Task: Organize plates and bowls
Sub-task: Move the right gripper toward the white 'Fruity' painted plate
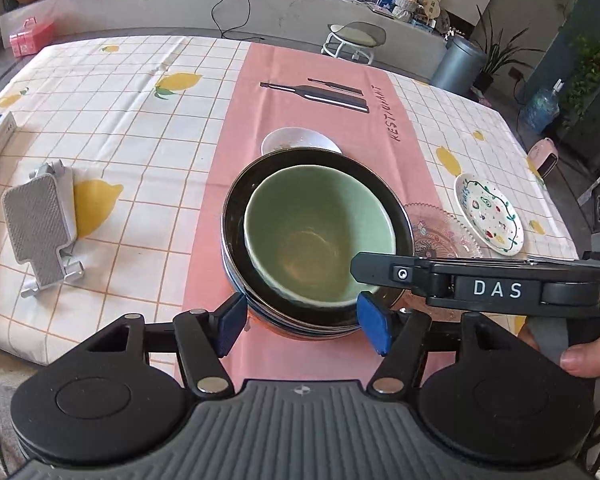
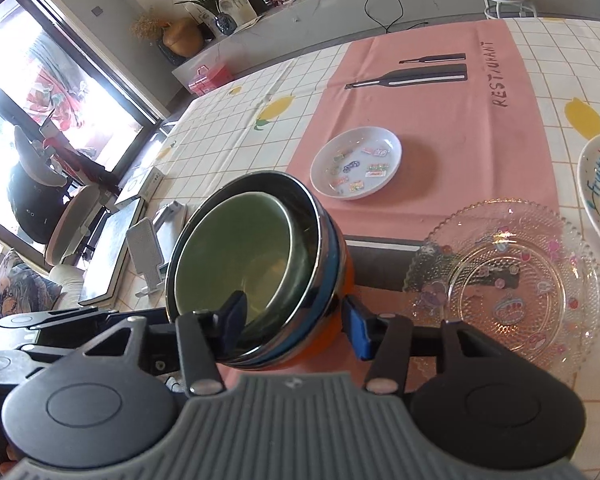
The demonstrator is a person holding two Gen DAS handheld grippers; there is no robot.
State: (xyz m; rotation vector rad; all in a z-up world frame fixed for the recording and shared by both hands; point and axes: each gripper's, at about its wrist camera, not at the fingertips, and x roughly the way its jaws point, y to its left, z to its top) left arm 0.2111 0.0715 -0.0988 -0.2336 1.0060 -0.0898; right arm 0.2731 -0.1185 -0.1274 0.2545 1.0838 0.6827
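A green bowl point(image 1: 312, 236) sat nested in a stack of dark bowls point(image 1: 236, 216) on the pink runner point(image 1: 300, 112) of the tabletop point(image 1: 100, 120). The left gripper point(image 1: 302, 318), jaws wide, flanked the stack untouching; the right gripper point(image 2: 296, 320) straddled its rim, apparently not gripping.

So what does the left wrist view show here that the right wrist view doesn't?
Only the left wrist view: the right gripper's arm marked DAS crossing in front, and a grey bin.

Only the right wrist view: a bright window, and the stickers inside the small white dish.

Both: the green bowl nested in dark bowls on the pink runner, the clear glass plate and the grey phone stand.
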